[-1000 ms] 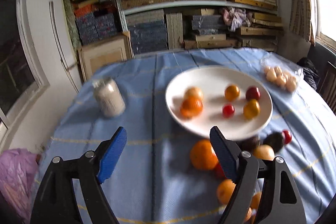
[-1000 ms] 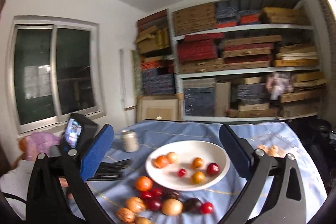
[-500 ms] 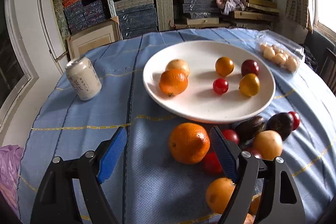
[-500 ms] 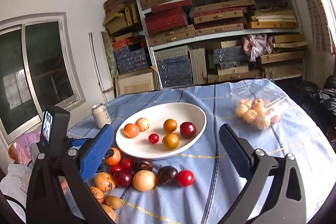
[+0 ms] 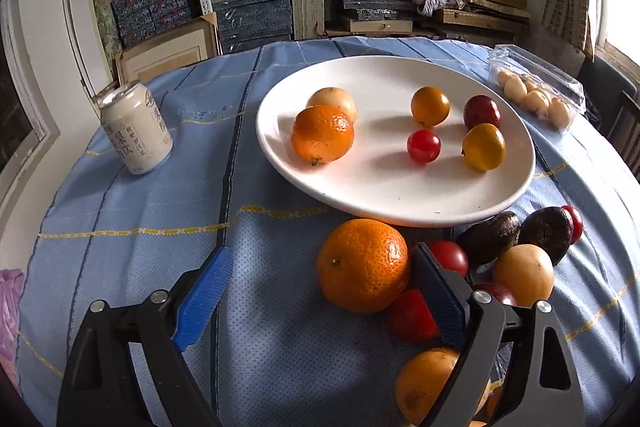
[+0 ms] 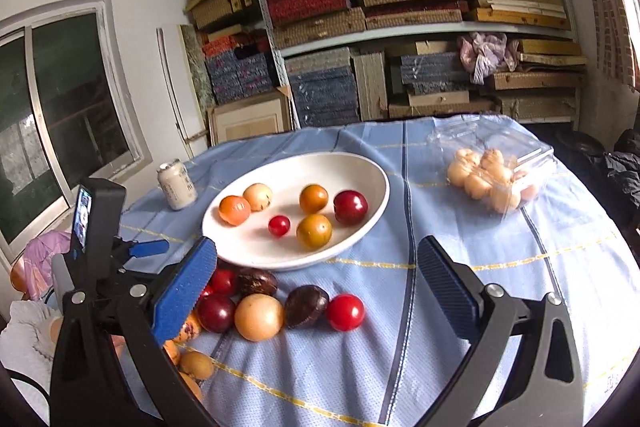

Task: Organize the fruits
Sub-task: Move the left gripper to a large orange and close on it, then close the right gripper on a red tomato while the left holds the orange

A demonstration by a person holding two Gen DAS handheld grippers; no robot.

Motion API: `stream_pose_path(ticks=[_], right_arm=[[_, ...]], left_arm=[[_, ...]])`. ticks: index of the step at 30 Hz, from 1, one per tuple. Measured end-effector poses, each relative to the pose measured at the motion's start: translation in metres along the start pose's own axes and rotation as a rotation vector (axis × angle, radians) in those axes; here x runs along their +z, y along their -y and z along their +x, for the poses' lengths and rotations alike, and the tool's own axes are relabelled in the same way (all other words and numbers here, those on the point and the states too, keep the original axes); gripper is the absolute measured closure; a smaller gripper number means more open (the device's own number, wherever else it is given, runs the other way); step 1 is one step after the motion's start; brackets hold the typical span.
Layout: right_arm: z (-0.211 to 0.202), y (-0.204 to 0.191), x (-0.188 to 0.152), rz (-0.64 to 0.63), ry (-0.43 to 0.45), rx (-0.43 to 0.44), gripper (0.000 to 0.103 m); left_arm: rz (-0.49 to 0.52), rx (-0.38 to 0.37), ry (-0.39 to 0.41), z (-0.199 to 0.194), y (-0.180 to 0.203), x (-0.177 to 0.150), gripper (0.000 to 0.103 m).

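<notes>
A round table in a blue cloth (image 5: 168, 227) fills both views. On it sits the white plate (image 5: 400, 195), already carrying six fruits: a tangerine (image 5: 322, 134) against a pale fruit behind it, then two yellow-orange ones, a dark red plum and a small red tomato (image 5: 423, 145).

The left gripper (image 5: 320, 301) hangs low over the cloth, jaws spread wide and just opened further, pads touching nothing; a big orange (image 5: 363, 265) lies between them, close to the right-hand pad. The right gripper (image 6: 316, 291) is spread wide too, over the loose fruit pile (image 6: 260, 307) just in front of the plate, nothing gripped.

A clear box of pale fruit (image 6: 492, 179) sits well right of the plate. A can (image 5: 135, 127) stands upright to its left.
</notes>
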State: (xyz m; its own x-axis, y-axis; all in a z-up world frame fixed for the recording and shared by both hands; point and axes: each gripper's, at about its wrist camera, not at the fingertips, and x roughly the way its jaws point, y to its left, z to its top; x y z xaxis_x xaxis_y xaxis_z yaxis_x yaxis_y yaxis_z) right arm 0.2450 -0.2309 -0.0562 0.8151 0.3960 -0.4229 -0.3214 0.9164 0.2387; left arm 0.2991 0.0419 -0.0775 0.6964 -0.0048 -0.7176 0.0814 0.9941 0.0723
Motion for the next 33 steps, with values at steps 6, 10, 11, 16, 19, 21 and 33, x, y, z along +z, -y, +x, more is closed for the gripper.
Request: stream_pose_path(ticks=[6, 10, 11, 16, 19, 21, 33], right_arm=[[0.003, -0.001, -0.001, -0.008, -0.016, 0.001, 0.004], [0.006, -0.001, -0.002, -0.009, -0.037, -0.002, 0.004], [0.009, -0.001, -0.002, -0.012, -0.052, -0.005, 0.004], [0.022, -0.003, -0.008, -0.037, -0.138, -0.012, 0.004], [0.032, -0.009, -0.015, -0.085, -0.204, -0.012, 0.004], [0.039, -0.015, -0.021, -0.139, -0.257, -0.002, 0.004], [0.052, -0.019, -0.036, -0.221, -0.301, -0.02, 0.005]], left_arm=[[-0.027, 0.003, -0.038, 0.01, -0.009, -0.003, 0.032], [-0.025, 0.004, -0.048, 0.011, -0.01, -0.004, 0.04], [-0.019, 0.009, -0.05, 0.011, -0.01, -0.005, 0.05], [-0.018, -0.002, -0.067, 0.006, -0.014, -0.01, 0.056], [-0.016, 0.013, -0.065, 0.0, -0.018, -0.015, 0.056], [-0.02, 0.016, -0.067, -0.005, -0.021, -0.018, 0.056], [-0.043, 0.012, -0.055, -0.024, -0.033, -0.036, 0.056]])
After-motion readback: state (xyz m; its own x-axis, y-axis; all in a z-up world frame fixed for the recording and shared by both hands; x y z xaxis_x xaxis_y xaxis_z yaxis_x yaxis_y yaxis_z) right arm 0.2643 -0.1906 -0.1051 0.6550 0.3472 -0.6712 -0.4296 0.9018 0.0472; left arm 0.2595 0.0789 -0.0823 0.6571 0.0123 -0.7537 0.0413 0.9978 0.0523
